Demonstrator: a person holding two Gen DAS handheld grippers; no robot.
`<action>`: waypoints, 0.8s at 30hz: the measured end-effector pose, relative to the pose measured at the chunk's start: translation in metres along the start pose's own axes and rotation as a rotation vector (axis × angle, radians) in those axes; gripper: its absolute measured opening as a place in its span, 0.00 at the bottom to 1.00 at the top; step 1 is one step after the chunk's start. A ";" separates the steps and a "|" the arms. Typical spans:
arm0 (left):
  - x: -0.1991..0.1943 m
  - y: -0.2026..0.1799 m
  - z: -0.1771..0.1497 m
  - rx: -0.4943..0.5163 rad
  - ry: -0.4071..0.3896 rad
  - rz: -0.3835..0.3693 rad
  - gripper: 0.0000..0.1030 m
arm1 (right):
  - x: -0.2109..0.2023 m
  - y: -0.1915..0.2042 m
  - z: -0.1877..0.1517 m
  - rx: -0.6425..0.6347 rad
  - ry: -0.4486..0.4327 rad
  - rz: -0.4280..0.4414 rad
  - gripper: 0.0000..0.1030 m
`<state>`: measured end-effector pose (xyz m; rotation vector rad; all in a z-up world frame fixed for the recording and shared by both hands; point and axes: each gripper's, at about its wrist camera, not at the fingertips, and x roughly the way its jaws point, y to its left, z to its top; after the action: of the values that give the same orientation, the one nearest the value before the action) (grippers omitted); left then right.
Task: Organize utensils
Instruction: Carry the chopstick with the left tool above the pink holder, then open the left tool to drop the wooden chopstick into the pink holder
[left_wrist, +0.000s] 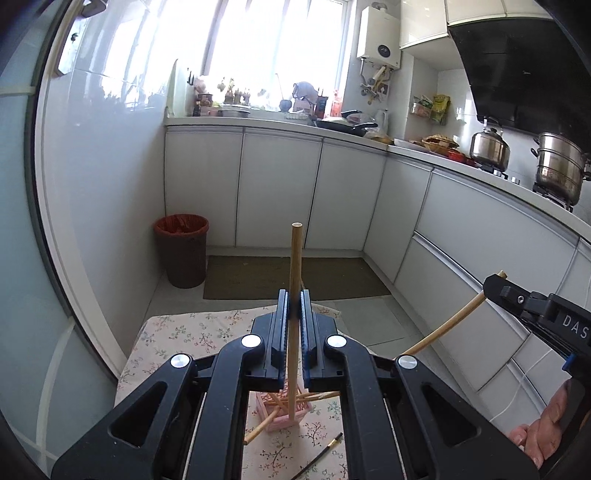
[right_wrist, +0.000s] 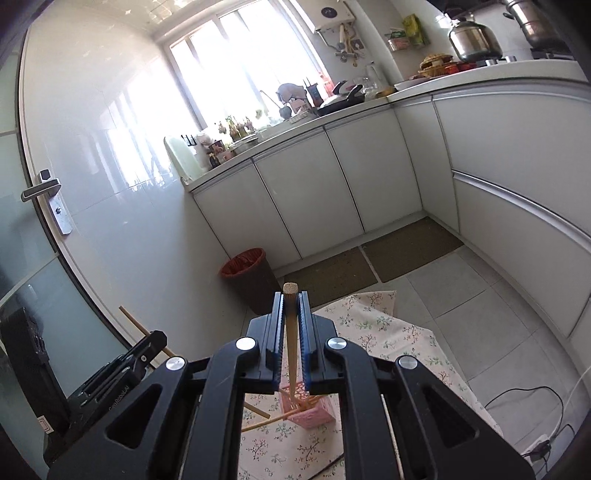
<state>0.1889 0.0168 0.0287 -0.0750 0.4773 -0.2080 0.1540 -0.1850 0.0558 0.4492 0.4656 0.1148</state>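
Observation:
My left gripper (left_wrist: 294, 302) is shut on a wooden chopstick (left_wrist: 295, 266) held upright, its lower end over the pink holder (left_wrist: 284, 411). The pink slotted holder stands on the floral cloth (left_wrist: 177, 332) and has several chopsticks leaning in it. My right gripper (right_wrist: 291, 306) is shut on another wooden chopstick (right_wrist: 290, 295) whose lower tip reaches into the pink holder (right_wrist: 314, 411). The right gripper shows at the right edge of the left wrist view (left_wrist: 495, 284). The left gripper shows at the left of the right wrist view (right_wrist: 155, 338). A black chopstick (left_wrist: 321, 456) lies on the cloth.
A brown bin (left_wrist: 181, 251) with a red liner stands by the wall. White cabinets (left_wrist: 280, 192) run along the back and right under a cluttered counter. A brown floor mat (left_wrist: 295, 277) lies beyond the cloth. A black cable (right_wrist: 532, 402) lies on the tiles.

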 end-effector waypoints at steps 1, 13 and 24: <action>0.007 0.002 0.000 -0.003 0.006 0.007 0.05 | 0.006 0.001 0.000 -0.008 -0.001 -0.004 0.08; 0.079 0.033 -0.038 -0.089 0.122 0.010 0.24 | 0.088 -0.005 -0.019 -0.043 0.077 -0.022 0.08; 0.058 0.053 -0.019 -0.151 0.044 0.023 0.26 | 0.125 0.002 -0.039 -0.057 0.128 -0.027 0.08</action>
<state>0.2405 0.0555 -0.0205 -0.2127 0.5370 -0.1508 0.2478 -0.1419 -0.0254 0.3808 0.5925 0.1314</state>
